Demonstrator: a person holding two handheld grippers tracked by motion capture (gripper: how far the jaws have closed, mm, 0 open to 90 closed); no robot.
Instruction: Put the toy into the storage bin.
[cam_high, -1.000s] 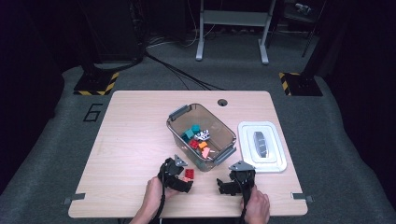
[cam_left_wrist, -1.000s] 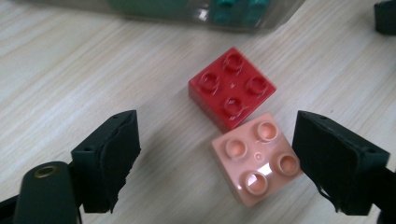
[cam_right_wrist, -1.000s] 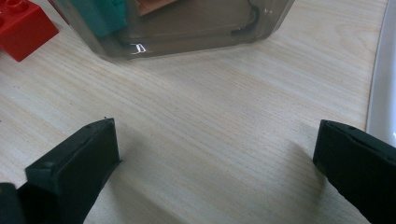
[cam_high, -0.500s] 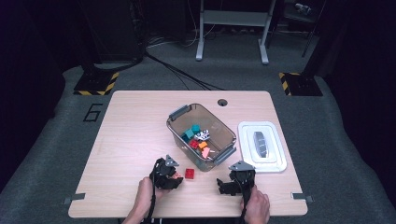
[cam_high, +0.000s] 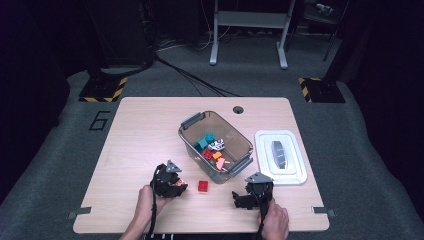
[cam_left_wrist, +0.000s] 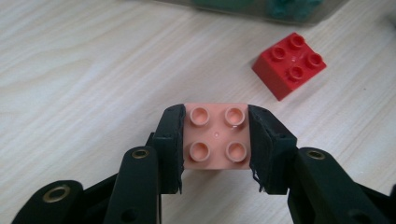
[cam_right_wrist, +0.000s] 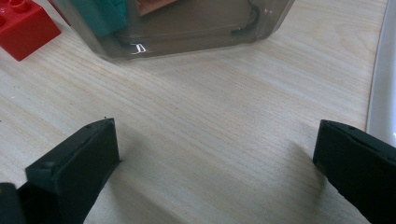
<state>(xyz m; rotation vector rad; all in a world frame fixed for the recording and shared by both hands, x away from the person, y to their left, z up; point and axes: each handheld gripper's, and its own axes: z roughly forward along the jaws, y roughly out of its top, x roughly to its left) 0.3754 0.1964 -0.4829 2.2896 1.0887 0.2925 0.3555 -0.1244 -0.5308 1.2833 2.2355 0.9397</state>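
Note:
My left gripper is shut on a salmon-pink four-stud brick; its jaws have just been closing and the pads press both sides of the brick. From above, this left gripper sits at the table's front left of centre. A red four-stud brick lies loose on the wood just right of it and appears as the red brick up to the right. My right gripper stands open over bare wood, with nothing between its fingers. It rests near the front edge as the right gripper.
A clear plastic bin holding several coloured bricks stands mid-table, its wall close ahead of the right gripper. Its white lid lies to the right. The red brick sits at the bin's near corner.
My left gripper has moved left, away from the red brick, with the pink brick now clamped in its jaws. The right gripper has stayed put.

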